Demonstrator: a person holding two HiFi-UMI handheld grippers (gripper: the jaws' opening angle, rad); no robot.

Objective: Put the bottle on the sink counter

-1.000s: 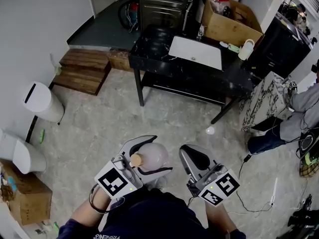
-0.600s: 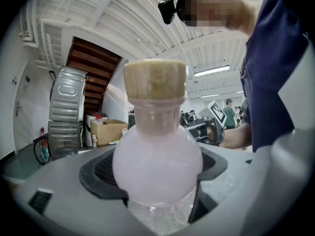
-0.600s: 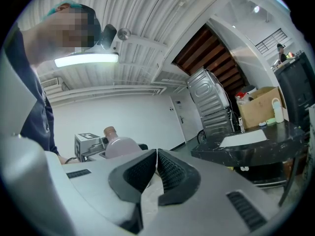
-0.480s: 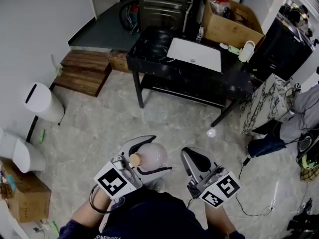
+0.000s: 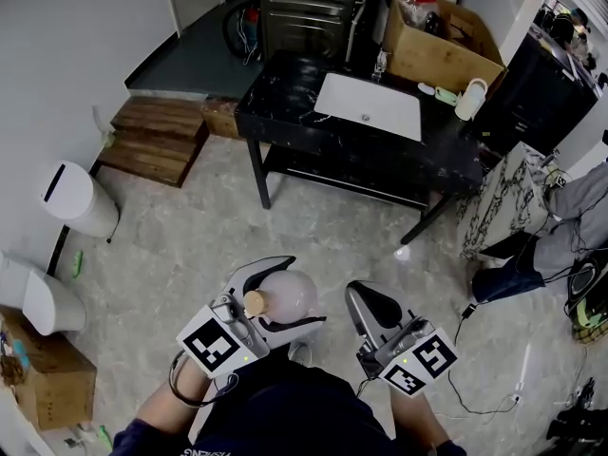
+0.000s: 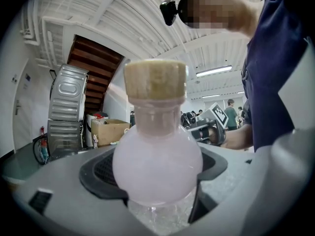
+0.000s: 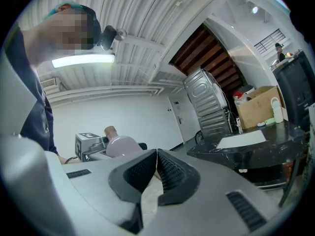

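**Head view: bottle gripped on the left, well short of the sink table**

Head view looks steeply down on the person's dark sleeves and both grippers, held close to the body above the pale stone floor [image 5: 199,231]. The left gripper [image 5: 296,293] has its fingers clenched on the bottle [image 5: 288,295], a round, frosted pale-pink flask. Its cork stopper [image 5: 255,303] points back toward the gripper's marker cube [image 5: 217,347]. In the left gripper view the dark pads [image 6: 101,173] press against both sides of the flask's belly, and clear rippled glass shows below the pink part.

The right gripper [image 5: 366,302] sits just beside the left one, apart from it. Its view shows the two ribbed fingers [image 7: 170,173] pressed together with nothing between them. That view also catches the bottle and the left cube off to the left.

The black table [image 5: 285,98] stands well apart from the bottle, farther up the floor. A white sink [image 5: 370,105] is set into its top. A cardboard box [image 5: 439,41] rests on the far right end, with a white jug [image 5: 468,96] near it. A metal cabinet [image 5: 309,8] stands behind the table. Wooden steps [image 5: 157,136] lie to the table's left. A white bin [image 5: 74,196] stands by the wall on the left. A seated person's grey sleeve [image 5: 579,207] shows at the right edge.
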